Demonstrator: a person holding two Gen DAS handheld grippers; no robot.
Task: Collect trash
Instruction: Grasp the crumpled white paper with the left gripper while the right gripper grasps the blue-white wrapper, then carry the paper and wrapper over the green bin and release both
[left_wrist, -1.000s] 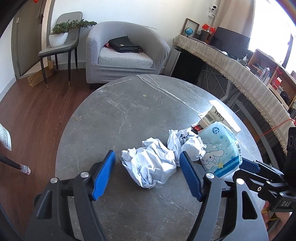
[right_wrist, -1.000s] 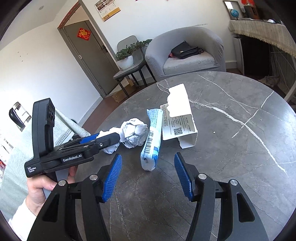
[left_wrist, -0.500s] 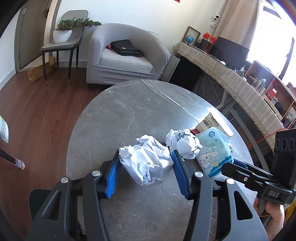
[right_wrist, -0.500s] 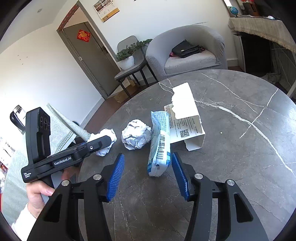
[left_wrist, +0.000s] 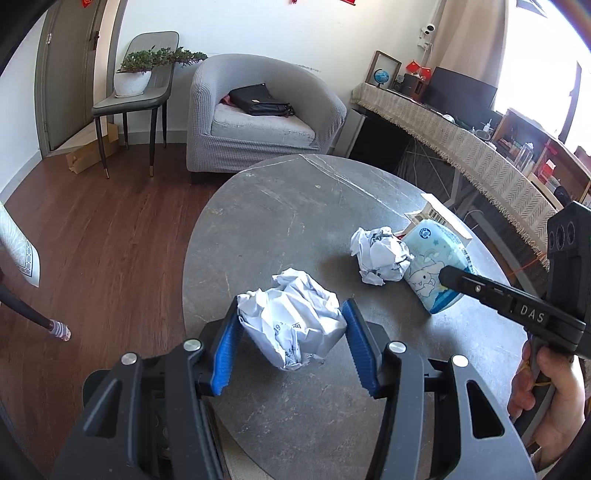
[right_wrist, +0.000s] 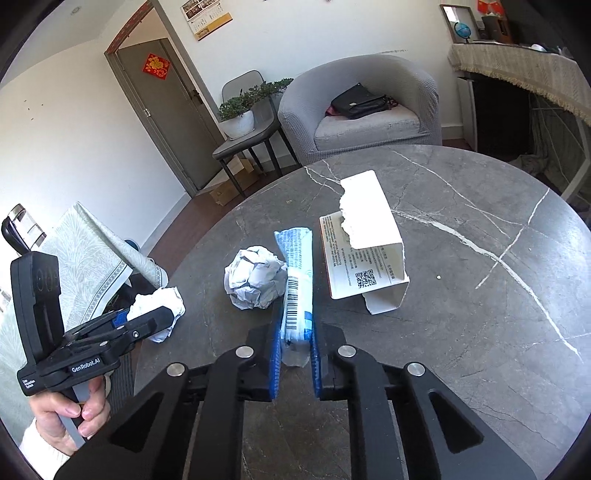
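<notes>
Left gripper (left_wrist: 290, 345) clamps crumpled paper ball (left_wrist: 291, 317) at tabletop (left_wrist: 280, 214) edge; right gripper (right_wrist: 294, 354) pinches tissue pack (right_wrist: 295, 288) by end: slack wrapper may slip, pack droop, nudge second paper ball (right_wrist: 253, 277)

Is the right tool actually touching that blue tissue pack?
Touching. In the right wrist view the right tool has its blue pads pressed against both sides of the tissue pack, squeezing its near end.
</notes>
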